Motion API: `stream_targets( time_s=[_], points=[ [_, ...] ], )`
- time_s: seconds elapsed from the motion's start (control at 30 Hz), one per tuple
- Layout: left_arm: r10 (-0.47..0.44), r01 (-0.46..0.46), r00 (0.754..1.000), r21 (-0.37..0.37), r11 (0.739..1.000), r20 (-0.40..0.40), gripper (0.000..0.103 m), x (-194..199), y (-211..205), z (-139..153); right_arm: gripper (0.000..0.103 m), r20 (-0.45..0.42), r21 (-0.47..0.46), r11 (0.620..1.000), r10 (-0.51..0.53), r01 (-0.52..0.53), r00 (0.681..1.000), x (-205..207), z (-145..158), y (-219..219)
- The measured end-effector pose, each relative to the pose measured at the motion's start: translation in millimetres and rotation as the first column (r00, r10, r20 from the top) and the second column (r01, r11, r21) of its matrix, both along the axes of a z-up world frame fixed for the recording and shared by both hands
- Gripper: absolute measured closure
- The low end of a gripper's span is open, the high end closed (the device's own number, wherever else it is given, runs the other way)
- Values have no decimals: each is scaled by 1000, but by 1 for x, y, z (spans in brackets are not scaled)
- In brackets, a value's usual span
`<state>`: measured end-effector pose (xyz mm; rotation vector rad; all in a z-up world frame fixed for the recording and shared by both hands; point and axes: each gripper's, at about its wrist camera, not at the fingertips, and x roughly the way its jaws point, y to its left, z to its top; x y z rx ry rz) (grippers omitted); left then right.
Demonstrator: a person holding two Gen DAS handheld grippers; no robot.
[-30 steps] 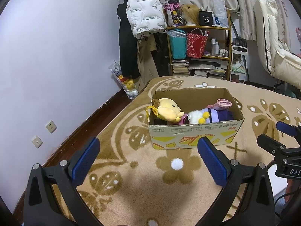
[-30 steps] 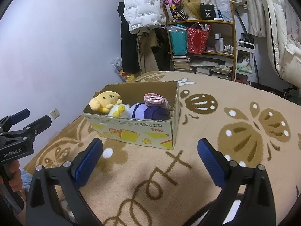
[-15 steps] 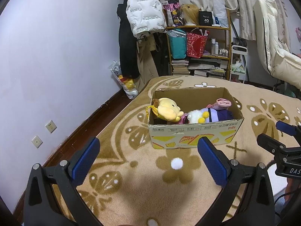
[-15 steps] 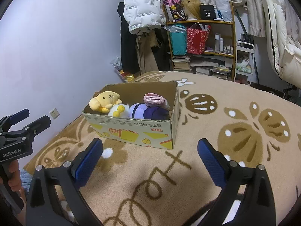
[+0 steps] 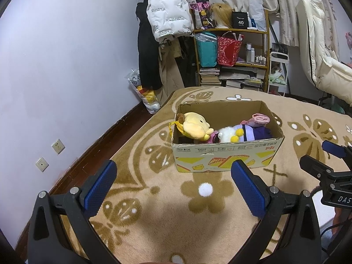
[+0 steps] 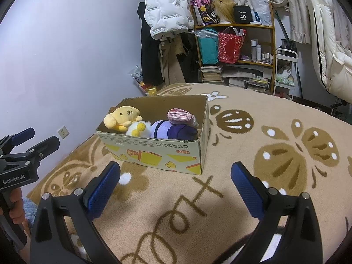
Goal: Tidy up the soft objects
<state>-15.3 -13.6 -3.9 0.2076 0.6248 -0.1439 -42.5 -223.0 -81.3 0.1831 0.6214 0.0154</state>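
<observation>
A cardboard box (image 5: 224,156) (image 6: 154,151) stands on the beige patterned carpet. In it lie a yellow dog plush (image 5: 194,127) (image 6: 122,116), a white and yellow plush (image 5: 228,133) (image 6: 138,128), a purple plush (image 5: 255,132) (image 6: 173,129) and a pink rolled cloth (image 5: 260,118) (image 6: 179,115). My left gripper (image 5: 173,184) is open and empty, held above the carpet in front of the box. My right gripper (image 6: 175,184) is open and empty, in front of the box's right corner. Each gripper also shows in the other's view, the right one (image 5: 330,165) and the left one (image 6: 26,145).
A wooden shelf (image 5: 233,50) with bags, books and bottles stands at the back. A white jacket (image 5: 167,15) and dark clothes hang to its left. A cream chair (image 5: 319,61) is at the right. The purple wall with sockets (image 5: 58,146) runs along the left.
</observation>
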Motion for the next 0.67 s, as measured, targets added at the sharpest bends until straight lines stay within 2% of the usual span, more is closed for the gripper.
stream_targets(
  time_s=[0.67],
  points=[
    [6, -6, 1000, 1, 1000, 0, 1, 0, 0, 0, 0, 2, 2, 1000, -10, 10, 1000, -2, 1, -4]
  ],
)
